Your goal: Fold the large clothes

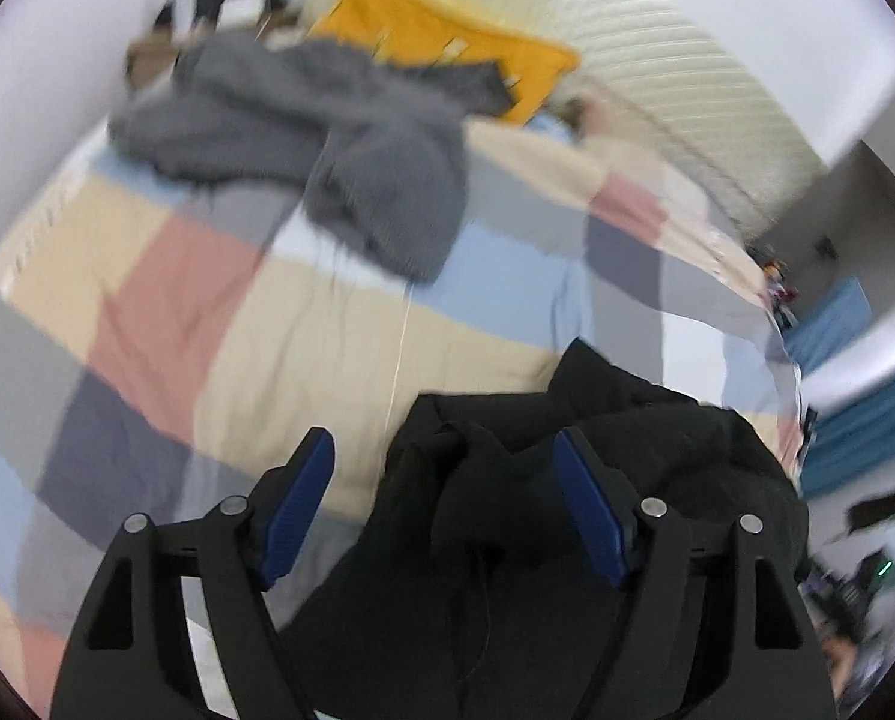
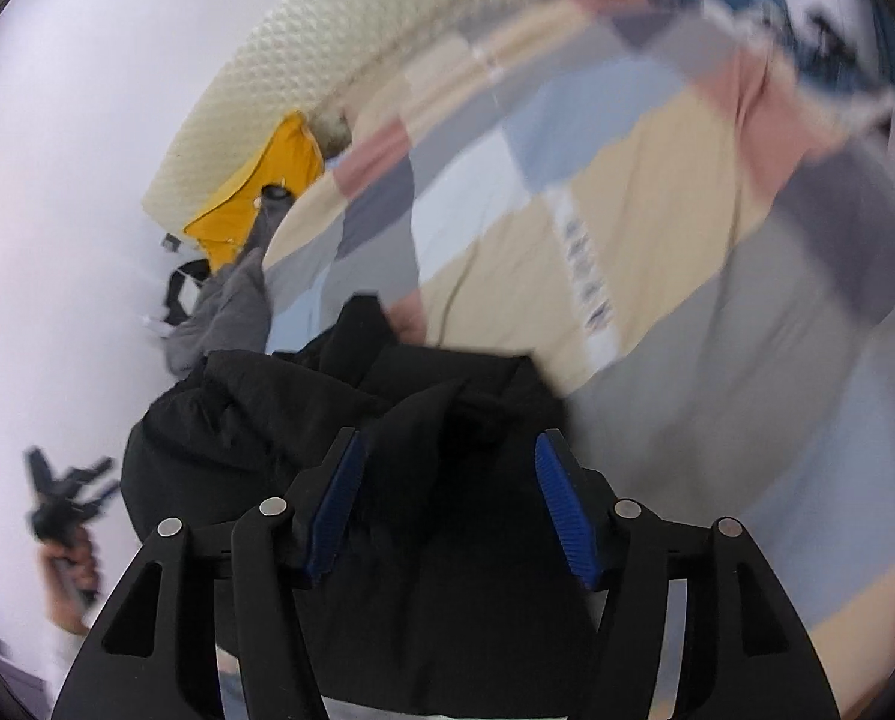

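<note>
A black padded garment (image 1: 567, 540) lies bunched in a heap on the patchwork bedspread (image 1: 177, 300). My left gripper (image 1: 443, 438) hovers over the heap's left edge with its blue pads wide apart. Its left finger is over the bedspread and its right finger over the black cloth, and neither pad presses on anything. In the right wrist view the same black garment (image 2: 255, 420) fills the lower middle. My right gripper (image 2: 450, 438) stands open just above it, with dark cloth showing between the fingers but not pinched. Both views are blurred.
A grey garment (image 1: 303, 138) lies crumpled at the far end of the bed, by a yellow item (image 1: 441, 36) and the cream headboard (image 1: 657, 60). A white wall runs along the far side. A person's hand (image 2: 72, 564) holding the other gripper shows at lower left.
</note>
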Tool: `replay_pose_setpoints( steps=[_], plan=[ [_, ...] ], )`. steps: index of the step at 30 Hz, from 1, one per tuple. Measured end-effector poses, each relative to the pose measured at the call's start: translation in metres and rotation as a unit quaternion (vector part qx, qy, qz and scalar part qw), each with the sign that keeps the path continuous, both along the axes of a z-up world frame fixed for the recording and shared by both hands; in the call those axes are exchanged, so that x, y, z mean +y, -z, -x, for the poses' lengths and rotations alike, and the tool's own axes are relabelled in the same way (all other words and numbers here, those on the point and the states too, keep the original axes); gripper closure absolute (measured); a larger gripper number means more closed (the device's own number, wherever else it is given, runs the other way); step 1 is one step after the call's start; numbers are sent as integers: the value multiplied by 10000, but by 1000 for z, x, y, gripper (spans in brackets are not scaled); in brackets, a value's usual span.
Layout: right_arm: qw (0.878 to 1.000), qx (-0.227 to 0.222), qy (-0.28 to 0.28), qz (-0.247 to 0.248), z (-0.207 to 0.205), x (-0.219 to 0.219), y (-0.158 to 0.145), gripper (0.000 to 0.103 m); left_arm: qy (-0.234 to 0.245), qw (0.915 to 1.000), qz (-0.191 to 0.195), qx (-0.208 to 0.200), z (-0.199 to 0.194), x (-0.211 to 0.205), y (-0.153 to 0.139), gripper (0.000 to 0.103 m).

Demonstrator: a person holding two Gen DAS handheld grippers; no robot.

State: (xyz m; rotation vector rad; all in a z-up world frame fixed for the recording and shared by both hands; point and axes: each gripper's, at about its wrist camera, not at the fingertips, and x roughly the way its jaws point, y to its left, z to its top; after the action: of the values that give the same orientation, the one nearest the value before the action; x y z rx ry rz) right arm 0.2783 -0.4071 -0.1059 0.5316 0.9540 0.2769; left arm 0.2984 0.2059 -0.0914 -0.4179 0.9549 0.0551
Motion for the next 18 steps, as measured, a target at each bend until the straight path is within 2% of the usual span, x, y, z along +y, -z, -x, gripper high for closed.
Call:
replay_pose_setpoints(
  steps=[2, 6, 9, 11, 13, 16, 18],
  plan=[
    [9988, -337, 22, 363, 16, 8, -22, 42, 338, 9989, -195, -251, 13, -14, -10, 27],
    [9932, -890, -281, 694, 37, 50, -47, 35, 1017, 9938, -140, -429, 34, -52, -12, 27],
    [9893, -1098, -606, 741, 46, 96, -49, 32, 1634, 9837, -420, -629, 46, -96, -10, 27],
    [9857, -1205, -831, 834, 47, 128, -44, 31, 1870, 9776, -650, -713, 49, -120, -2, 27],
    [9817, -1279, -948, 1048, 45, 153, -34, 31, 1975, 9742, -907, -608, 42, -142, 15, 27],
    [9807, -1131, -1058, 1191, 32, 181, -3, 31, 1876, 9764, -1005, -379, 22, -154, 42, 27],
    [9791, -1009, -1147, 1341, 20, 195, 18, 31, 1762, 9772, -1106, -420, 11, -158, 52, 27]
  ],
)
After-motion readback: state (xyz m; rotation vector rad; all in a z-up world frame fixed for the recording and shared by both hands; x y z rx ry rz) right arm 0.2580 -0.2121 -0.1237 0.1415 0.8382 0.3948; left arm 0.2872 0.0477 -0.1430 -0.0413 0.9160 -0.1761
